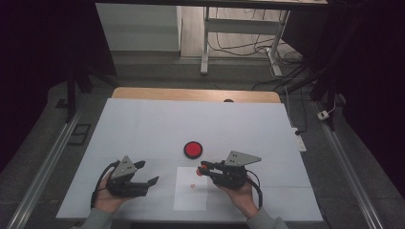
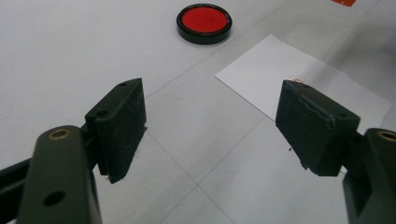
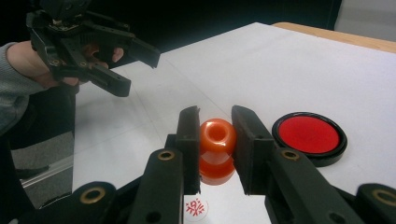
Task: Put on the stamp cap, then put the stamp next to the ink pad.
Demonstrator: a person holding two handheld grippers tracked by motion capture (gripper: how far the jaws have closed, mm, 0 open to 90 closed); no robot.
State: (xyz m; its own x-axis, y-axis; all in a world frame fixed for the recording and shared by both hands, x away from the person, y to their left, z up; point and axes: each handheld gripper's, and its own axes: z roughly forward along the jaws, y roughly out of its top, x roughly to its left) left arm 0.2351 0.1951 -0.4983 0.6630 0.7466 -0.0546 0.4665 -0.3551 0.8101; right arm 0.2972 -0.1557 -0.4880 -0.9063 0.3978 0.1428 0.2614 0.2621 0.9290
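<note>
My right gripper (image 1: 205, 168) (image 3: 215, 125) is shut on an orange-red round stamp (image 1: 203, 168) (image 3: 217, 151), its pads pressing both sides, held just above a white paper sheet (image 1: 191, 198) (image 2: 280, 65). A small red stamped mark (image 1: 192, 185) (image 3: 196, 208) (image 2: 297, 80) sits on the sheet below the stamp. A round red ink pad in a black case (image 1: 193, 149) (image 2: 204, 22) (image 3: 309, 135) lies on the table just beyond the paper. My left gripper (image 1: 149, 173) (image 2: 210, 114) (image 3: 142, 67) hovers left of the paper, open, with nothing between its fingers.
A white cover (image 1: 143, 129) lies over the wooden table, whose far edge (image 1: 196, 94) shows bare wood. Dark floor and metal rails (image 1: 43, 167) flank the table. A desk frame with cables (image 1: 239, 43) stands beyond it.
</note>
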